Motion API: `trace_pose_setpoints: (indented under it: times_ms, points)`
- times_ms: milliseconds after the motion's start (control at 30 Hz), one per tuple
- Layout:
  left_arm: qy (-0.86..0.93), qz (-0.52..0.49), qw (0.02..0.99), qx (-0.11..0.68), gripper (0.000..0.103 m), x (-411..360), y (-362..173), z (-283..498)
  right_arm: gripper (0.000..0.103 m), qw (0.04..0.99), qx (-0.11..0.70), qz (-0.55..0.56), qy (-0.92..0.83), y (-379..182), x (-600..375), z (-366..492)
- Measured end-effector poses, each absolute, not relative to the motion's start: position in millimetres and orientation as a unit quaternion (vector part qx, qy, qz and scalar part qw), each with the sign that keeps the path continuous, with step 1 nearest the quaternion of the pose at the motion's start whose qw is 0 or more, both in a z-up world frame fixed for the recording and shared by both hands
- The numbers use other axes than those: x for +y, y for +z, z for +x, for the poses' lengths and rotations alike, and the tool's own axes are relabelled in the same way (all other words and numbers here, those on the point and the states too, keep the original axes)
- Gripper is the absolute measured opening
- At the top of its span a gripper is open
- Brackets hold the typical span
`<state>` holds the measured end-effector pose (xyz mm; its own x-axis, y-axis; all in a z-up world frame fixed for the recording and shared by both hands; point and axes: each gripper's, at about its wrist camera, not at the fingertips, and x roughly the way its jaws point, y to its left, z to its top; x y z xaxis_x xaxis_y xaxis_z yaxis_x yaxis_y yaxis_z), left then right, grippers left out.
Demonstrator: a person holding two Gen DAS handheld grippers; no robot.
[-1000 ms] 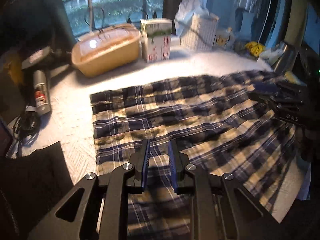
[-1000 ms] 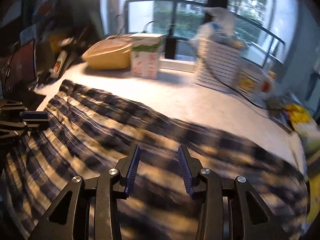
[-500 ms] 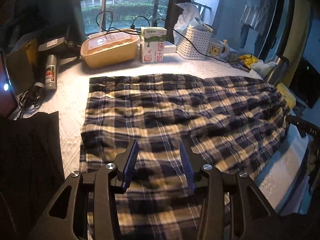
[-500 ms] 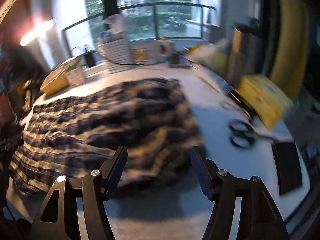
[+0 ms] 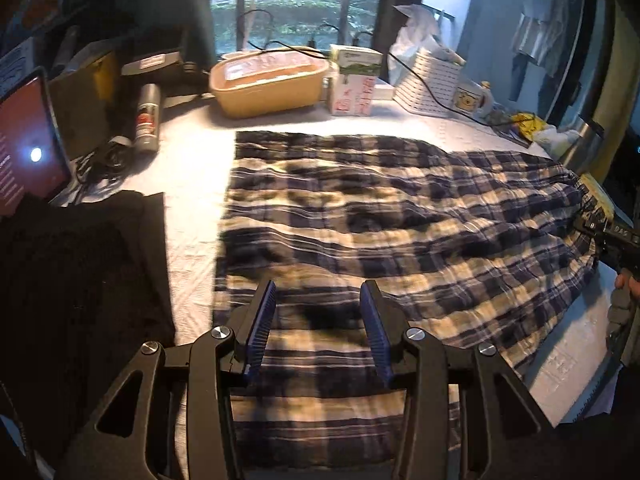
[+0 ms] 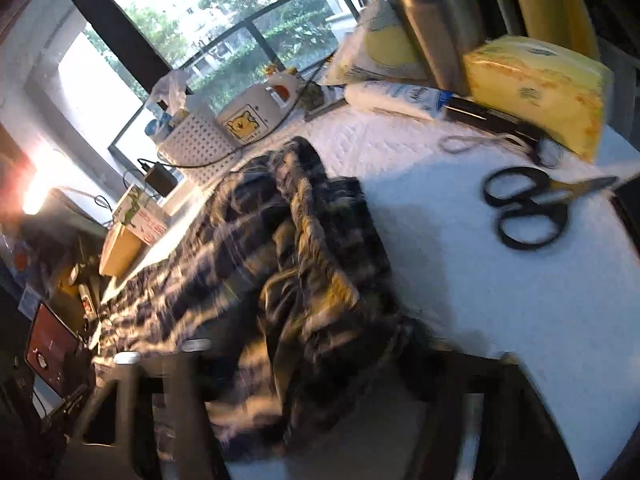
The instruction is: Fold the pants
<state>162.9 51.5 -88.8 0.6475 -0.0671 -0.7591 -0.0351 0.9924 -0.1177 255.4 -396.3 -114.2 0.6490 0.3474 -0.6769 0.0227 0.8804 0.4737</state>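
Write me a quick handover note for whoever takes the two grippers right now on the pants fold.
Left gripper: open, empty, hovering over the near edge of the plaid pants.
Right gripper: at the pants' far right end; its view is motion-blurred, so open or shut is unclear.
Pants: spread lengthwise across the white table cover, wrinkled, the right end bunched up. Scissors lie on the cover just beyond that end.
Done: the pants look laid out, possibly folded in half lengthwise already; hard to confirm.
Left: smooth the fabric and fold it end to end.
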Motion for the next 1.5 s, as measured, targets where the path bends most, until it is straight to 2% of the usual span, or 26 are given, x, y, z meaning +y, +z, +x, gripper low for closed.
trace_pose_setpoints:
  times_ms: [100, 367, 500, 633, 833, 1167, 1233, 1267, 1300, 1367, 1500]
  points:
    - [-0.003, -0.064, 0.910, 0.409, 0.043, 63, -85, 161, 0.021, 0.883, 0.400, 0.226, 0.100, -110, -387, 262]
    - [0.005, -0.067, 0.921, 0.385, 0.043, 90, -79, 157, 0.020, 0.917, 0.338, 0.175, 0.121, -39, -352, 262]
    - [0.003, -0.079, 0.927, 0.367, 0.043, 107, -77, 151, 0.020, 0.929, 0.304, 0.124, 0.172, 3, -294, 257]
    - [0.005, -0.086, 0.934, 0.347, 0.043, 121, -73, 142, 0.020, 0.921, 0.297, 0.086, 0.238, 18, -225, 257]
    - [0.001, -0.117, 0.938, 0.325, 0.044, 150, -66, 122, 0.019, 0.893, 0.322, 0.032, 0.311, 3, -118, 263]
    - [0.022, -0.143, 0.931, 0.335, 0.046, 188, -79, 96, 0.020, 0.831, 0.418, -0.061, 0.361, -73, 15, 257]
    - [0.030, -0.142, 0.931, 0.335, 0.047, 193, -78, 93, 0.023, 0.818, 0.438, -0.081, 0.365, -89, 28, 253]
    - [0.032, -0.142, 0.931, 0.335, 0.047, 194, -78, 93, 0.030, 0.810, 0.445, -0.089, 0.371, -95, 33, 252]
    - [0.035, -0.141, 0.931, 0.335, 0.049, 195, -78, 94, 0.052, 0.806, 0.448, -0.087, 0.379, -96, 33, 250]
    - [0.037, -0.138, 0.931, 0.336, 0.054, 195, -77, 96, 0.080, 0.795, 0.446, -0.069, 0.405, -94, 32, 245]
    - [0.035, -0.130, 0.932, 0.337, 0.056, 188, -72, 106, 0.082, 0.792, 0.428, -0.079, 0.428, -81, 29, 232]
